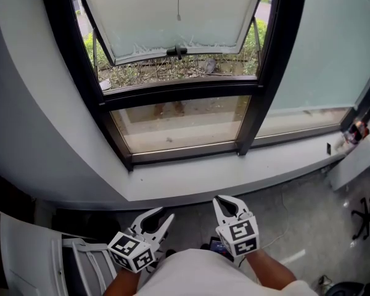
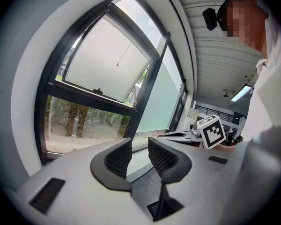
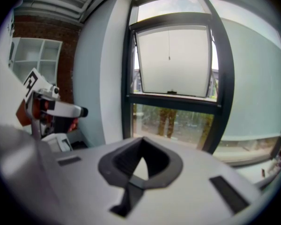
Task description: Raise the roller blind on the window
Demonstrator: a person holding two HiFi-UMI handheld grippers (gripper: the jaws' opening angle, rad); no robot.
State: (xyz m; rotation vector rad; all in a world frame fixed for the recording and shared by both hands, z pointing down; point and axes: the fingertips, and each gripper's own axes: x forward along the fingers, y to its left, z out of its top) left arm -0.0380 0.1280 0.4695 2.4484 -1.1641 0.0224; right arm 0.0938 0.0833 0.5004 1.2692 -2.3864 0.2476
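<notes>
A pale roller blind [image 1: 320, 48] covers the right window pane down to near the sill; it also shows as the blind [image 2: 161, 102] and the blind [image 3: 253, 88] in the two gripper views. A thin pull cord [image 1: 178, 5] hangs in front of the tilted-out middle pane, also visible as the cord [image 2: 124, 54] and the cord [image 3: 169, 43]. Both grippers are low, near my body and well short of the window. My left gripper [image 1: 160, 217] [image 2: 139, 156] is open with nothing between its jaws. My right gripper [image 1: 229, 201] [image 3: 141, 142] is shut on nothing.
A white window sill [image 1: 234, 174] runs under the black window frame [image 1: 259, 103]. A white chair [image 1: 43, 258] stands at the lower left, and a black chair base [image 1: 364, 217] is on the grey floor at the right. White shelves [image 3: 33, 60] stand against a brick wall.
</notes>
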